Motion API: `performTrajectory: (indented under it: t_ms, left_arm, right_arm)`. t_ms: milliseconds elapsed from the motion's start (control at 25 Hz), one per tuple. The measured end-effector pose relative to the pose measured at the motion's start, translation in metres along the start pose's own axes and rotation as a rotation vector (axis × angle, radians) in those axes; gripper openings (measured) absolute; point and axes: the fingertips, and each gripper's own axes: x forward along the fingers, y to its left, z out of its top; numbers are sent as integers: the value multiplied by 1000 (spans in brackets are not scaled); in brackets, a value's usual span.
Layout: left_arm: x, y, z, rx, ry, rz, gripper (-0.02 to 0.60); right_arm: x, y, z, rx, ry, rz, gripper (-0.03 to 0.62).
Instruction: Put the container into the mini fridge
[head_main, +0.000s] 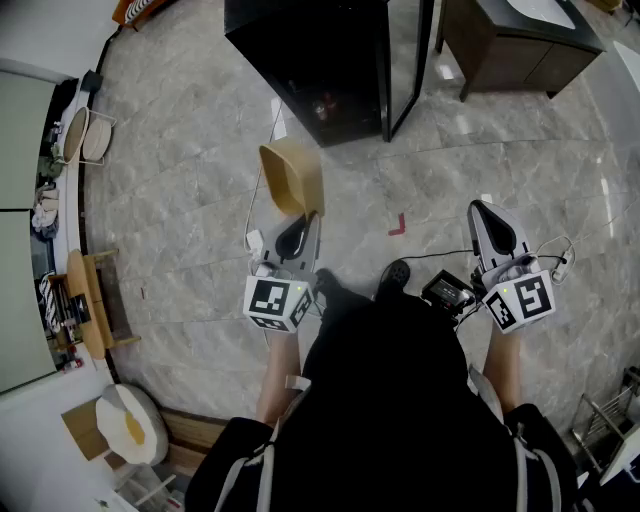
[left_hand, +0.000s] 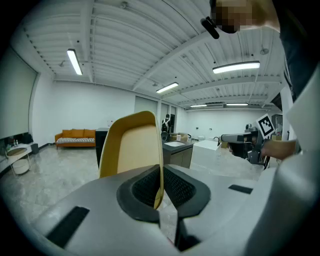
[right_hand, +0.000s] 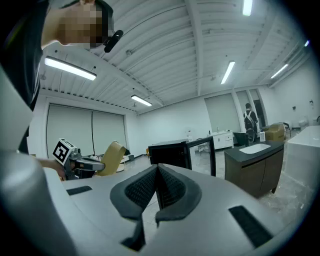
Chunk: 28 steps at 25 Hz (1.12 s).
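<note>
A tan, open-topped container (head_main: 291, 178) is held by one wall in my left gripper (head_main: 292, 233), which is shut on it. In the left gripper view the container (left_hand: 132, 145) stands up between the dark pads (left_hand: 176, 187). The black mini fridge (head_main: 310, 55) stands ahead on the floor with its glass door (head_main: 410, 60) swung open; the right gripper view shows the fridge (right_hand: 172, 154) past the jaws. My right gripper (head_main: 493, 232) is shut with nothing in it, off to the right of the left gripper (right_hand: 82, 164).
A dark cabinet with a sink (head_main: 520, 40) stands right of the fridge. Low wooden shelves (head_main: 88, 300) and a round stool (head_main: 130, 420) line the left wall. A red tape mark (head_main: 398, 225) and cables (head_main: 440, 262) lie on the marble floor. An orange sofa (left_hand: 76, 137) sits far back.
</note>
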Motion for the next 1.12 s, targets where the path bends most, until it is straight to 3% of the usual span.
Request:
performTrajectory:
  t_ms: [200,440,720,1120]
  left_arm:
    - [-19,-10,-2,-16,-16,-19,44]
    - [-21,-29,-8,-11,-20,-27,43]
    - [-18,-35,-3,3,-15,-51,43]
    - [-3,-30,-2,30,12,-108,44]
  right_arm:
    - [-14,26,5,-31,-10,15,17]
    - [-34,29,-6,-29,17,33,17]
    - [-32,44,-23,-79,85,56,18]
    - [-25,26,-32,38,76,-11,18]
